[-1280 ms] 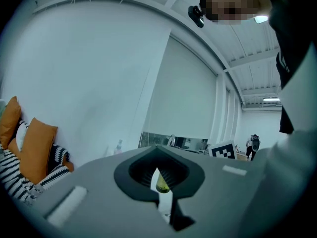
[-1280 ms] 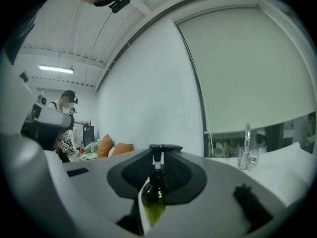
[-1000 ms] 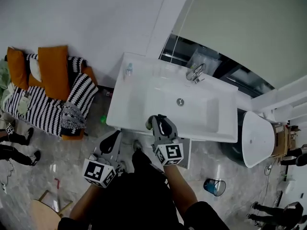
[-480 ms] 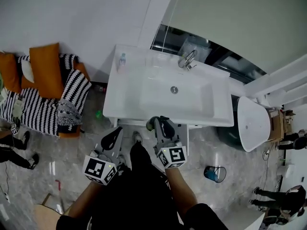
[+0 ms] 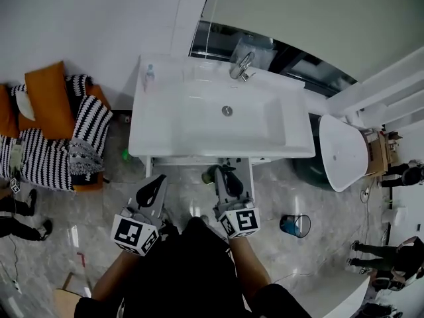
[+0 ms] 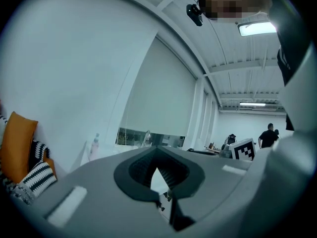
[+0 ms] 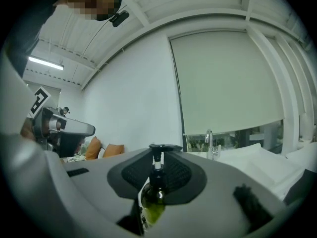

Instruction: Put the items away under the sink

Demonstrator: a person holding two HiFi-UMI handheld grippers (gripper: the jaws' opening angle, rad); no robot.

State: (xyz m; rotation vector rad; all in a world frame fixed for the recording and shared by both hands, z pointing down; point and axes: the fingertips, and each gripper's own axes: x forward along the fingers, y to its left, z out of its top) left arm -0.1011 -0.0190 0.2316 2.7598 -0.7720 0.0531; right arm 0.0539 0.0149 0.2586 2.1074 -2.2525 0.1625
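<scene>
A green pump bottle (image 7: 153,198) is gripped between the closed jaws of the right gripper (image 7: 159,157); yellow-green liquid is seen inside it, with the black pump head standing up between the pads. In the head view this bottle (image 5: 209,175) is held in the right gripper (image 5: 224,175) just in front of the front edge of the white sink (image 5: 140,134), over the floor. In the basin only the drain (image 5: 227,110) is shown; a faucet (image 5: 242,67) stands at the back rim and a small bottle (image 5: 150,72) on the rear left corner. The jaws of the left gripper (image 6: 157,155) are closed tip to tip with nothing between them; it (image 5: 156,184) is held to the left of the right one. A blue bin (image 5: 291,225) on the floor is shown by the head view alone, and its contents cannot be told; the liquid and pump are made plain only in the right gripper view; distant people (image 6: 270,135) appear only in the left gripper view.
</scene>
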